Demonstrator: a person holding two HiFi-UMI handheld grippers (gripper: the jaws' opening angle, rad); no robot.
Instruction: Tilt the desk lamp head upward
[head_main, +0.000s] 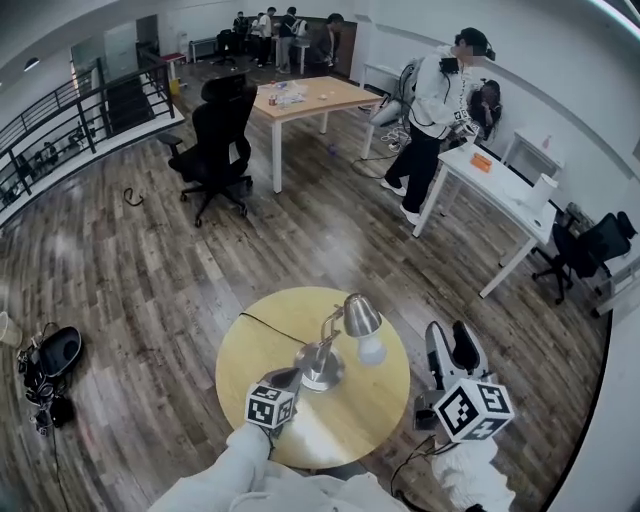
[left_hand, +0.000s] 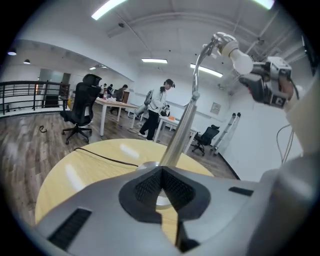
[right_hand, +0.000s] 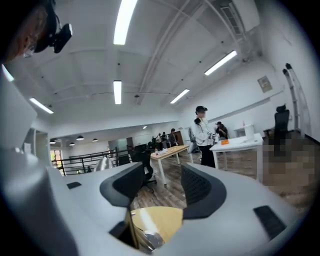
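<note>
Desk lamp (head_main: 322, 362) on round table (head_main: 250, 350)

The desk lamp (head_main: 326, 340) stands upright near the middle of the round yellow worktop (head_main: 250, 350). It has a round chrome base (head_main: 318, 370) and a slim metal stem (left_hand: 181, 127) that arches over at the top. Its silver cone head (head_main: 361, 315) tips downward, with a white bulb (head_main: 372, 350) bare beneath. A black cord (head_main: 265, 325) trails left.

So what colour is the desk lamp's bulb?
White. The bulb shows best in the head view, just under the silver lamp head.
</note>
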